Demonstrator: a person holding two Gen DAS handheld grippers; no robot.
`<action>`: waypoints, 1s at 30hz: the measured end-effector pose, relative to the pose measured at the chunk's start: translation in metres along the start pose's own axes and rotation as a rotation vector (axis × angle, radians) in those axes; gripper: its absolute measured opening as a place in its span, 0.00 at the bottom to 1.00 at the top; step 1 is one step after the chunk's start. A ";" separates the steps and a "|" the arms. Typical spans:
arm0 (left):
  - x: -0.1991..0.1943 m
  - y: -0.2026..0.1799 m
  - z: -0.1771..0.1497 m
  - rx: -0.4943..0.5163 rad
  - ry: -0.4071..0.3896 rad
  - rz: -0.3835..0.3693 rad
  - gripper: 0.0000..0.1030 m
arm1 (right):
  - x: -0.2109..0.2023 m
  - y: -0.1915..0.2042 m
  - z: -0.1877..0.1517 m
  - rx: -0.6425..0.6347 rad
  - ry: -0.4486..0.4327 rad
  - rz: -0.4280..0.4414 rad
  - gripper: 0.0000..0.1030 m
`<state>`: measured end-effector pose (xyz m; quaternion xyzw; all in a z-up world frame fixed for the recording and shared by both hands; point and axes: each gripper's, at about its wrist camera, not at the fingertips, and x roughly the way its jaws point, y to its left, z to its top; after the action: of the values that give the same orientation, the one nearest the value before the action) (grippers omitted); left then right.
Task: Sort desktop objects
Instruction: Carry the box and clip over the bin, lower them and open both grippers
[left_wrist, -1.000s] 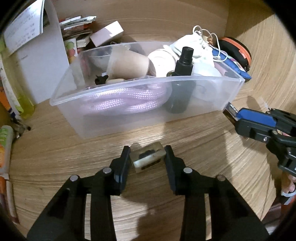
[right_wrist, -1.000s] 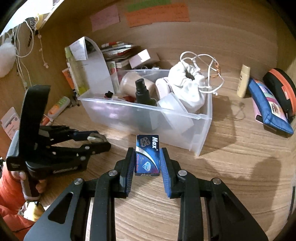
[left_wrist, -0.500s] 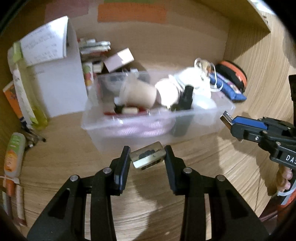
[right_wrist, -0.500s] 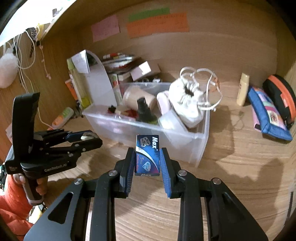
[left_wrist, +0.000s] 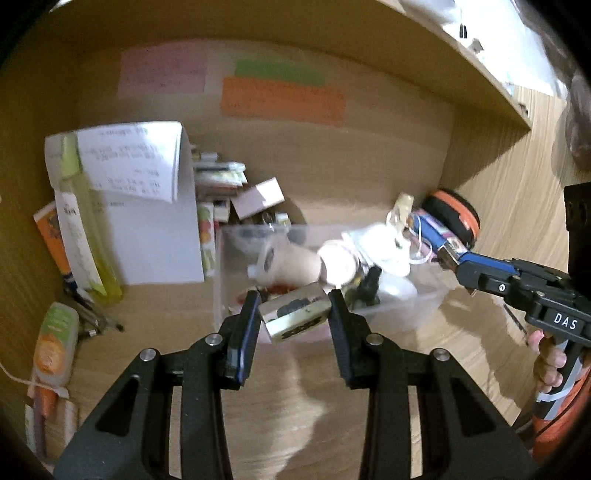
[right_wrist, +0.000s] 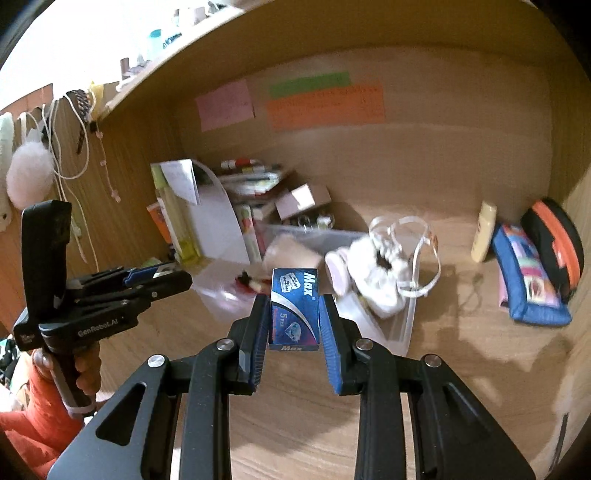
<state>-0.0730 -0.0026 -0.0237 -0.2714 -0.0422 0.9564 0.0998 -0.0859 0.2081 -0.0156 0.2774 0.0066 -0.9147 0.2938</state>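
The left gripper (left_wrist: 293, 317) holds a small clear block (left_wrist: 294, 316) just before the plastic bin (left_wrist: 424, 312); the right gripper (right_wrist: 294, 314) clamps a blue box (right_wrist: 294, 308) near that bin.

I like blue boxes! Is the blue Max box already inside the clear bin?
No, the blue Max box is clamped between the right gripper pads, above the desk.

Warm, dim indoor light fills both fisheye views, with black vignette corners and lines bowing strongly toward the edges. Bright overexposed glare sits above the shelf edge (right_wrist: 155, 74), well above the right gripper (right_wrist: 294, 314). Motion blur smears the clear bin (left_wrist: 424, 306) just ahead of the left gripper (left_wrist: 293, 314); both grippers' own fingers stay sharp. Soft shadows fall on the desk (right_wrist: 461, 369) beneath them.
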 end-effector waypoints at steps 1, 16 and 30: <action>-0.001 0.002 0.003 -0.002 -0.006 0.004 0.35 | -0.001 0.001 0.005 -0.005 -0.013 -0.005 0.24; -0.002 0.019 0.040 -0.025 -0.069 -0.012 0.35 | 0.009 -0.004 0.046 -0.038 -0.071 -0.033 0.24; 0.055 0.017 0.053 -0.042 0.010 -0.048 0.35 | 0.065 -0.027 0.059 0.062 -0.033 0.019 0.24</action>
<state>-0.1500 -0.0086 -0.0090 -0.2771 -0.0682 0.9512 0.1173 -0.1740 0.1853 -0.0028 0.2714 -0.0291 -0.9161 0.2938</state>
